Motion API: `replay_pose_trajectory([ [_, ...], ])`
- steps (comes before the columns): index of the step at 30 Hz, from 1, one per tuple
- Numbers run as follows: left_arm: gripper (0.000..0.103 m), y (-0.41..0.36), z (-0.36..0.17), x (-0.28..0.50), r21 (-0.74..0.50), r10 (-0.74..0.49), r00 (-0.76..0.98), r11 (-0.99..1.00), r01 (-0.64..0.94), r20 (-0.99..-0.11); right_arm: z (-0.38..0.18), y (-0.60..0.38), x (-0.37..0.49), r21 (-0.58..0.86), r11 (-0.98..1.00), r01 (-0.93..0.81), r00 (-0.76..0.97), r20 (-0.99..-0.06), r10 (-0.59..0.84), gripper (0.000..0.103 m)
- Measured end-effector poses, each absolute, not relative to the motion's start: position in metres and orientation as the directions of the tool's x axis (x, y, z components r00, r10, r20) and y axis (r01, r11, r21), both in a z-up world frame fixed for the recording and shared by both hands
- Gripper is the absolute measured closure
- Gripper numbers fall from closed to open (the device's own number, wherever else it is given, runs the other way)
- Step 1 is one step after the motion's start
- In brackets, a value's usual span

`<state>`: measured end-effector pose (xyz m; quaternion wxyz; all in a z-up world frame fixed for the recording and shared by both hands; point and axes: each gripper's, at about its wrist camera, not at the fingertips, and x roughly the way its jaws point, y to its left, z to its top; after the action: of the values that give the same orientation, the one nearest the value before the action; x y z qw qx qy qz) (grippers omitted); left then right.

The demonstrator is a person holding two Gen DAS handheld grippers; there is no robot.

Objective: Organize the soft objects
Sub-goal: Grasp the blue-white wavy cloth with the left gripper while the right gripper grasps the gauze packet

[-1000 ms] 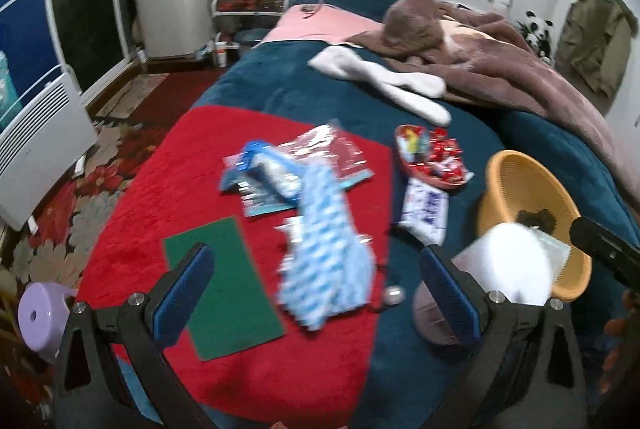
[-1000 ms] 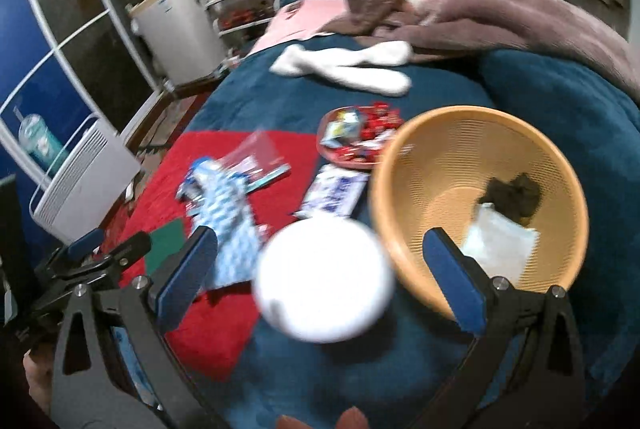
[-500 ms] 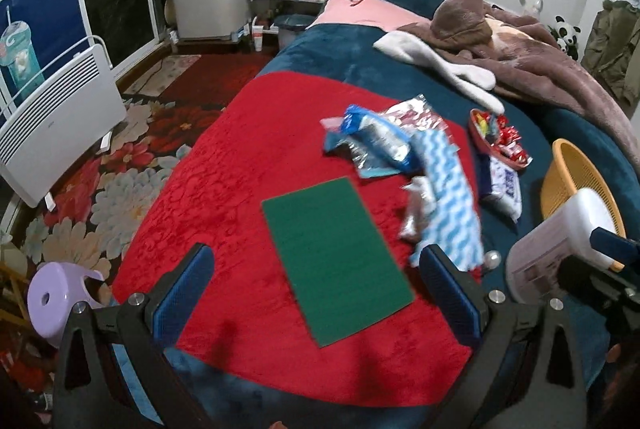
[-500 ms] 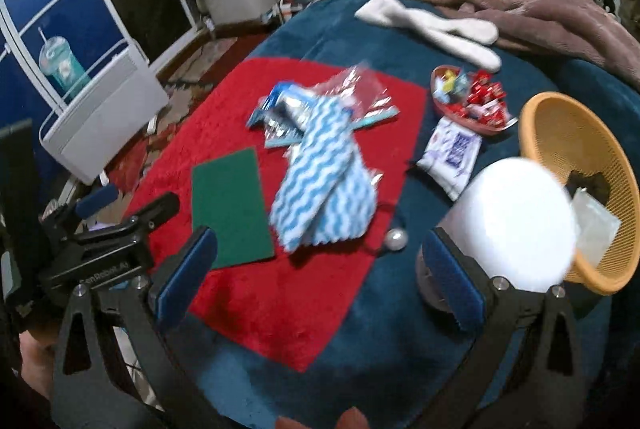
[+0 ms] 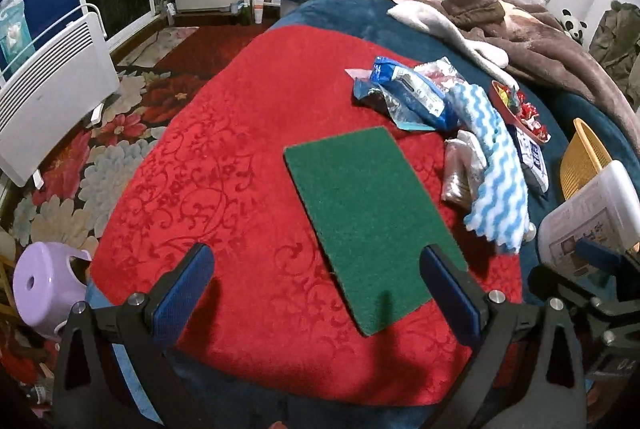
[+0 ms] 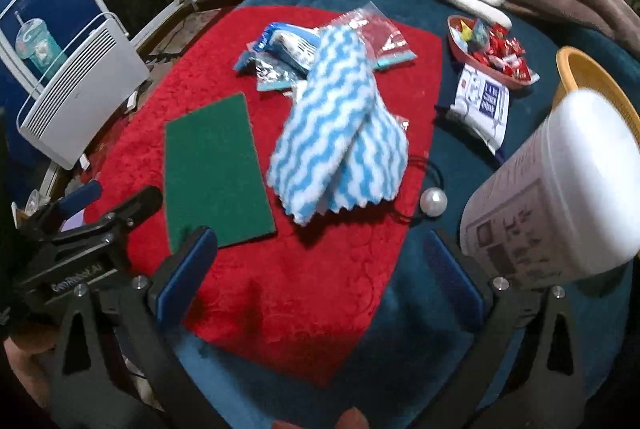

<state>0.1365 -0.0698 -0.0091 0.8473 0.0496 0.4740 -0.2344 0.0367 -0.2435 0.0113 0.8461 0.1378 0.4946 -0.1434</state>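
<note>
1. The left gripper (image 5: 316, 283) hangs low over the near end of the red mat (image 5: 224, 165), its two blue-padded fingers spread wide with nothing between them.
2. A flat green scouring pad (image 5: 370, 219) lies on the mat straight ahead of that gripper; the pad's near corner sits just in front of the right-hand finger, which may overlap its edge, though I cannot tell whether they touch.
3. The right gripper (image 6: 320, 269) is also spread wide and grips nothing; it hovers over the mat's near right edge, where red meets the dark teal bedcover (image 6: 460, 157).
4. Just ahead of the right gripper lies a folded blue-and-white wavy cloth (image 6: 340, 133), its zigzag-cut hem pointing toward the fingers but clear of them.
5. The green pad is to the left of the cloth, near the right gripper's left finger.
6. A white plastic jar (image 6: 560, 197) with a printed label stands close by the right gripper's right finger, and a pearl bead on a black hair tie (image 6: 433, 203) rests between jar and cloth.
7. Behind the cloth sit crinkled snack packets (image 6: 280, 49); farther right are a red dish of sweets (image 6: 488, 53), a white tissue pack (image 6: 482, 101) and the rim of an orange basket (image 6: 588, 73).
</note>
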Motion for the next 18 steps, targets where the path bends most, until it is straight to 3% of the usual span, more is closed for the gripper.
replay_pose_trajectory([
  [14,0.0,-0.084,-0.018,0.164,-0.167,-0.353,0.414,0.891,0.421,-0.839,-0.002,-0.279,0.086,0.101,0.876,0.472,0.462,-0.875,-0.148,0.0],
  [16,0.0,-0.082,-0.018,0.167,-0.175,-0.352,0.414,0.897,0.407,-0.839,-0.007,-0.283,0.093,0.119,0.875,0.469,0.445,-0.888,-0.118,0.013],
  [18,0.0,-0.08,-0.017,0.168,-0.171,-0.347,0.42,0.9,0.401,-0.839,-0.011,-0.283,0.096,0.118,0.877,0.466,0.425,-0.899,-0.105,0.053],
])
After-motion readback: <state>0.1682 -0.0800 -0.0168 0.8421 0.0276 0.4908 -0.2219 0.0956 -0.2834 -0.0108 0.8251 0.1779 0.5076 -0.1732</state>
